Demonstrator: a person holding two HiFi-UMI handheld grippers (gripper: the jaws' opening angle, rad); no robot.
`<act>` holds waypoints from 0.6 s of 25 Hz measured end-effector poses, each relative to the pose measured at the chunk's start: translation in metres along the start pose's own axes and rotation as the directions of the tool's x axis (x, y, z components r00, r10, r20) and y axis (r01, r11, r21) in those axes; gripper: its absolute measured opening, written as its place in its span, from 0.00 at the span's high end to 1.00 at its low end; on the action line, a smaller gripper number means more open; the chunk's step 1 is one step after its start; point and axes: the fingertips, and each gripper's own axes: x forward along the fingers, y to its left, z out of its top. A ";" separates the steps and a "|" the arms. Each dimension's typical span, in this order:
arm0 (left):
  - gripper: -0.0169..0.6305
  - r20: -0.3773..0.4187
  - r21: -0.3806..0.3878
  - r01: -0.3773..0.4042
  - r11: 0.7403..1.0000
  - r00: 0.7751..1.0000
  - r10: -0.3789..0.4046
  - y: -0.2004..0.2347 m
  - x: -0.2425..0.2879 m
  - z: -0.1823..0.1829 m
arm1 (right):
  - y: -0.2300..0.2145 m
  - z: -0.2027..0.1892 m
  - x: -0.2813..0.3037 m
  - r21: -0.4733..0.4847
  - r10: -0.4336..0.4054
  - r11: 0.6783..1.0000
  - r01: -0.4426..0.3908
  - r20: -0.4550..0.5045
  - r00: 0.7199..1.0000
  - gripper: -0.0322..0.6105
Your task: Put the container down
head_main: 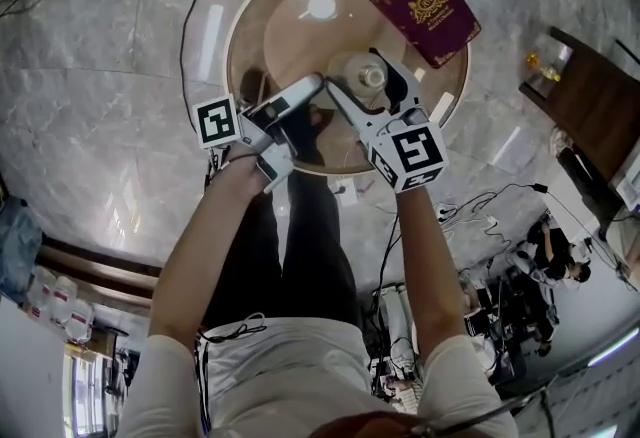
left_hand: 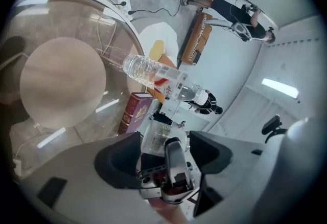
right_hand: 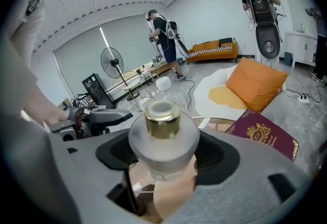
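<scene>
The container [head_main: 372, 76] is a frosted glass jar with a gold collar [right_hand: 162, 118], upright. My right gripper [head_main: 362, 76] is shut on its body [right_hand: 163, 143], over the near part of the round glass table [head_main: 240, 36]. Whether its base touches the glass is hidden. My left gripper [head_main: 300, 94] sits just left of it over the table's near edge. It is open, and nothing lies between its black pads [left_hand: 118, 162]. The right gripper's body shows through that gap.
A maroon book [head_main: 425, 8] lies at the table's far right edge. A clear plastic bottle [head_main: 322, 4] stands on the far side. A wooden disc [left_hand: 61, 82] lies under the glass. Cables [head_main: 190, 16] cross the marble floor, an orange cushion [right_hand: 255, 82] lies beyond, and people stand farther off.
</scene>
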 end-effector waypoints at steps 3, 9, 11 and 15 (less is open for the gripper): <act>0.51 -0.014 0.011 -0.005 1.000 1.000 0.005 0.010 0.002 0.005 | -0.011 -0.011 0.015 -0.012 -0.028 1.000 0.028 -0.005 1.000 0.43; 0.51 -0.037 0.029 -0.029 0.999 0.999 0.030 0.038 0.005 0.017 | -0.034 -0.041 0.045 -0.033 -0.082 0.996 0.081 -0.030 0.996 0.43; 0.51 -0.048 0.025 -0.031 0.999 0.998 0.032 0.044 0.007 0.019 | -0.040 -0.050 0.051 -0.037 -0.110 0.993 0.109 -0.038 0.993 0.43; 0.51 -0.059 0.026 -0.048 0.999 0.997 0.049 0.053 0.007 0.026 | -0.048 -0.065 0.070 -0.030 -0.132 0.991 0.131 -0.047 0.990 0.43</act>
